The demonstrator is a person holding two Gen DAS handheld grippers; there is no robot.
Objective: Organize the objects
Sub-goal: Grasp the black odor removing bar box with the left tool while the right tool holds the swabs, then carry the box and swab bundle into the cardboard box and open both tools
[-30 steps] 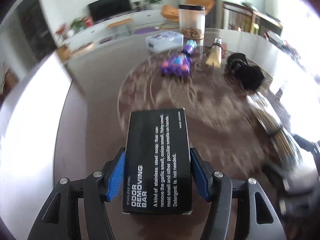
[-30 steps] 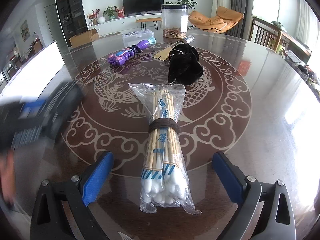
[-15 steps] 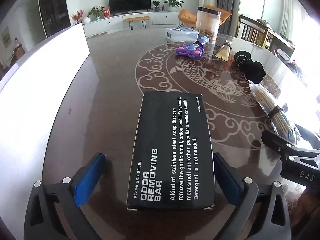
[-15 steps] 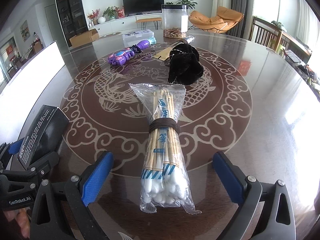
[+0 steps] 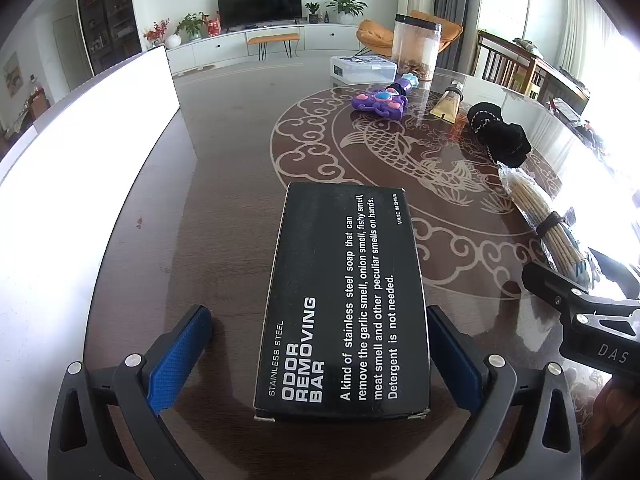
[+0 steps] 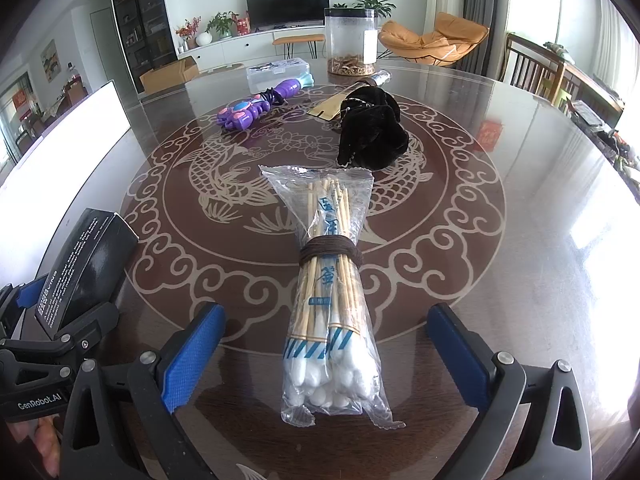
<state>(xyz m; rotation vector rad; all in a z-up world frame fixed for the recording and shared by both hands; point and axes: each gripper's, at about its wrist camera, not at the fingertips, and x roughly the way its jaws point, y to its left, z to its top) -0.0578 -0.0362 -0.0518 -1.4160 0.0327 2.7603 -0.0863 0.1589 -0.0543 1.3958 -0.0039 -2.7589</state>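
In the left wrist view, the black box [image 5: 344, 300] is seen flat on the table [image 5: 224, 168] at lower centre, the left gripper [image 5: 320, 356] released around it. In the right view, the right gripper [image 6: 324, 356] is spread wide around the cotton swab bundle [image 6: 332, 300] at centre; closing on it is judged next.

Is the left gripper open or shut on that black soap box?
Open. The left gripper has its blue pads spread, with a clear gap on one side of the black soap box, lying flat on the table.

Cotton swab pack [image 6: 332, 300] between right gripper's [image 6: 326, 354] spread fingers, seemingly untouched.
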